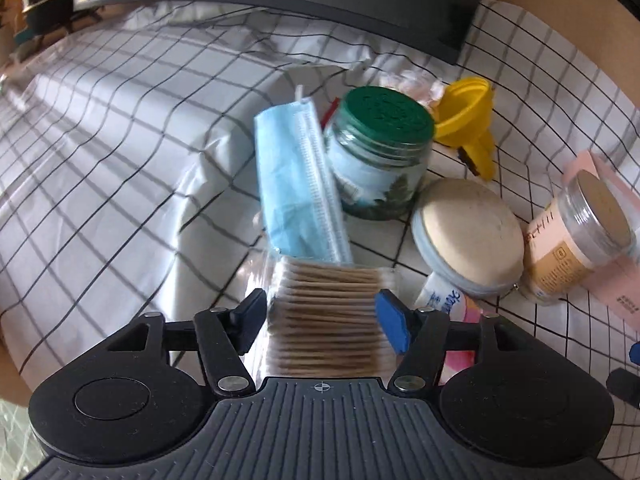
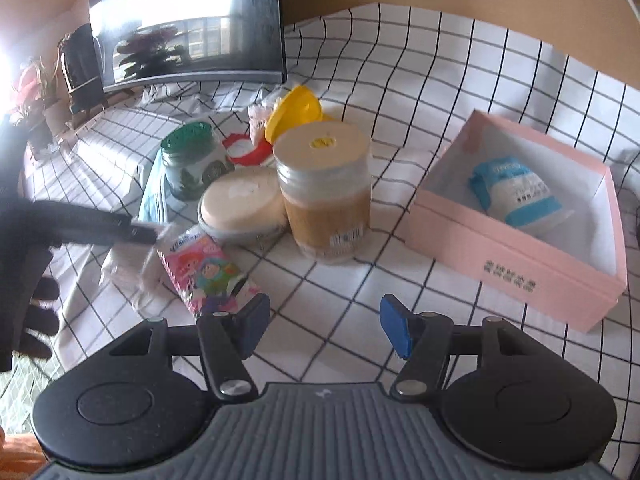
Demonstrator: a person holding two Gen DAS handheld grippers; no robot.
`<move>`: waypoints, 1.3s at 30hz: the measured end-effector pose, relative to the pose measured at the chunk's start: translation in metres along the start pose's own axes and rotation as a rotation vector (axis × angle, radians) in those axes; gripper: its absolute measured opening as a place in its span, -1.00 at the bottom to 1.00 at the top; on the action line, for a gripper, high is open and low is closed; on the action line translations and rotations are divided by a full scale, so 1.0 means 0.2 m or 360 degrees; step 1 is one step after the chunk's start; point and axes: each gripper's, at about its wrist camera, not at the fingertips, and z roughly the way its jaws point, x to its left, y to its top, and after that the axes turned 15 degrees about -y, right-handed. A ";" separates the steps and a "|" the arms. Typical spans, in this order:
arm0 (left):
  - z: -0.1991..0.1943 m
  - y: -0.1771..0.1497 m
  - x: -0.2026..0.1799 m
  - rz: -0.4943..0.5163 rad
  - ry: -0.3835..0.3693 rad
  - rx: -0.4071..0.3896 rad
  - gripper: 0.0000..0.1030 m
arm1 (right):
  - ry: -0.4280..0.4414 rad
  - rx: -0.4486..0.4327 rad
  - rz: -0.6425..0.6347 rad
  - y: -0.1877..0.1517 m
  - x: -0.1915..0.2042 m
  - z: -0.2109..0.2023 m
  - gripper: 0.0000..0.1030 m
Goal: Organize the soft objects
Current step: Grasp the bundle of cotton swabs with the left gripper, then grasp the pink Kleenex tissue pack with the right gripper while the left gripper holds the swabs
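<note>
A clear bag of wooden cotton swabs (image 1: pixel 328 316) lies on the checked cloth between the fingers of my left gripper (image 1: pixel 320 310). The jaws stand open, with the pads beside the bag and not pressing on it. Beyond it a blue face-mask pack (image 1: pixel 296 184) leans on a green-lidded jar (image 1: pixel 380 152). A pink cartoon tissue pack (image 2: pixel 204 276) lies just left of my right gripper (image 2: pixel 324 324), which is open over bare cloth with nothing in it. A pink box (image 2: pixel 520 248) at the right holds a blue-and-white soft pack (image 2: pixel 516 196).
A round beige case (image 2: pixel 240 204), a tall tan-filled jar (image 2: pixel 324 196), a yellow funnel (image 2: pixel 294 112) and a red-and-white item (image 2: pixel 244 152) crowd the middle. A dark monitor (image 2: pixel 184 20) stands at the back. A person's dark-gloved hand (image 2: pixel 32 304) is at the left edge.
</note>
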 end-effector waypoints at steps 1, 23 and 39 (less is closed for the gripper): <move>0.01 0.00 -0.01 0.0032 -0.0012 0.0000 0.40 | 0.0005 0.0006 -0.0005 -0.01 -0.01 0.00 0.19; 0.03 -0.10 -0.07 0.0245 -0.0042 0.0002 0.82 | 0.0048 0.0082 0.0021 -0.13 -0.12 0.08 0.20; -0.08 -0.15 0.00 0.0329 -0.0222 0.0047 0.56 | 0.0325 -0.0181 -0.0464 0.06 0.18 0.00 0.20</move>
